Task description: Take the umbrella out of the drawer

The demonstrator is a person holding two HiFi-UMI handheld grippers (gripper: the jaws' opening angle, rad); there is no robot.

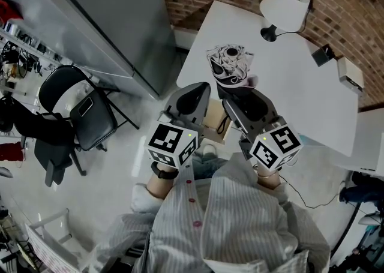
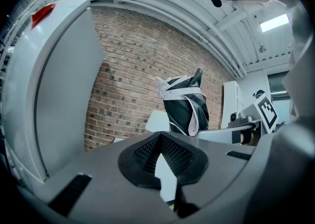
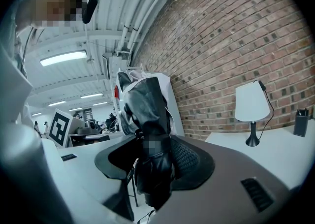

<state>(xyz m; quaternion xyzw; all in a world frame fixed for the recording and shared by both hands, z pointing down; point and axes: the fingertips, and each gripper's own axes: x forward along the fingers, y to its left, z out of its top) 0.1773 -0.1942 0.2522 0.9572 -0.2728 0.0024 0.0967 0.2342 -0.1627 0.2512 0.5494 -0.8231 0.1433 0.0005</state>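
Observation:
A folded black-and-white umbrella [image 1: 231, 65] stands upright over the near edge of the white table [image 1: 300, 92]. My right gripper [image 1: 237, 90] is shut on its lower part. In the right gripper view the umbrella [image 3: 146, 114] fills the space between the jaws of that gripper [image 3: 155, 165], and its bottom end hangs below them. My left gripper [image 1: 193, 96] is just left of the umbrella, apart from it. Its pads [image 2: 179, 156] meet at the tips with nothing between them. From the left gripper view the umbrella [image 2: 184, 102] rises ahead to the right.
A white lamp [image 1: 285, 2] stands at the table's far edge, with a small dark box [image 1: 324, 54] and a white device [image 1: 351, 74] to its right. A tan drawer-like box [image 1: 215, 123] shows below the grippers. A black chair [image 1: 78, 110] and a grey cabinet [image 1: 108, 20] stand to the left.

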